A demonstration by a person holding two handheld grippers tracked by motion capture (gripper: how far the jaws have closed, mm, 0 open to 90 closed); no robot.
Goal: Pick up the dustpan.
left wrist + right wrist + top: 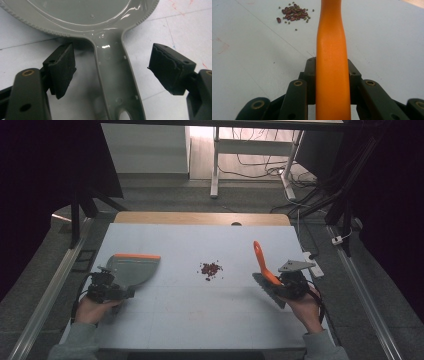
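Right gripper (332, 75), pads pinching orange brush handle (332, 62); beyond and to the left, beans (293, 14) in a small pile on table (387, 37). Left gripper (112, 72), jaws spread either side of grey dustpan handle (115, 75), not touching; dustpan (131, 269) pan just ahead.

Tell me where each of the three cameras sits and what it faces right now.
High view: above the person's side, looking forward and down on the table; both forearms, left gripper, right gripper.
Left gripper view: rides the left gripper, facing the grey dustpan handle between open jaws.
Right gripper view: rides the right gripper, looking along the brush's orange handle toward the beans.
Shared: high and right gripper views both show beans.
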